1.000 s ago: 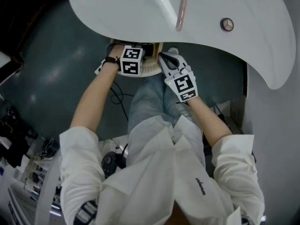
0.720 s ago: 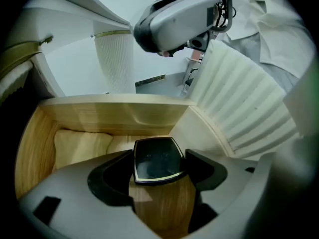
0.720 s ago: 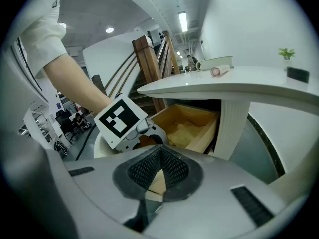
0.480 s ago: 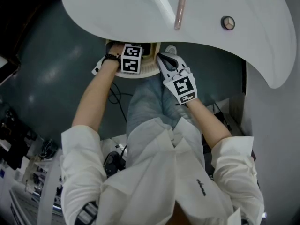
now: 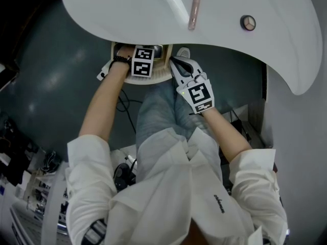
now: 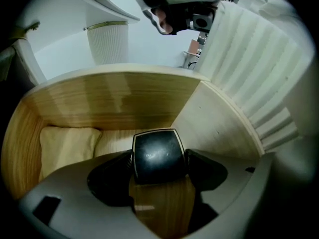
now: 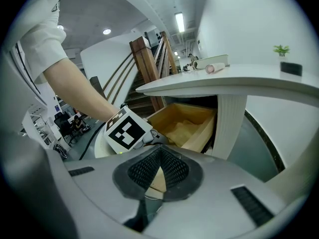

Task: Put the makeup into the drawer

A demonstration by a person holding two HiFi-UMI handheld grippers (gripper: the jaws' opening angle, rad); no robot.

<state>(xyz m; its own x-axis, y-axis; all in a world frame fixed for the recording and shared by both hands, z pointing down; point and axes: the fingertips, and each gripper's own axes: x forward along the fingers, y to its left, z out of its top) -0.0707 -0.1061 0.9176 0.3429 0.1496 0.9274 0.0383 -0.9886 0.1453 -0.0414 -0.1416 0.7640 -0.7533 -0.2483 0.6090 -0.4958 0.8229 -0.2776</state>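
Note:
My left gripper (image 6: pixel 158 158) is shut on a black square compact (image 6: pixel 158 153) and holds it inside the open wooden drawer (image 6: pixel 114 93), above the drawer floor. The head view puts this gripper (image 5: pixel 148 50) at the drawer (image 5: pixel 158 78) under the white table's edge. My right gripper (image 5: pixel 176 61) hangs beside the drawer on the right, shut with nothing in it (image 7: pixel 158 158). On the tabletop lie a pink tube (image 5: pixel 193 9) and a small round compact (image 5: pixel 248 23).
A beige cloth pad (image 6: pixel 65 143) lies in the drawer's left part. The white table (image 5: pixel 127 9) overhangs the drawer, with a ribbed white leg (image 7: pixel 230 126) beside it. A small green plant (image 7: pixel 281 50) stands on the table's far right. The person's knees are below the drawer.
My left gripper has moved forward, deeper into the drawer under the table edge, still holding the compact. The right gripper has stayed about where it was.

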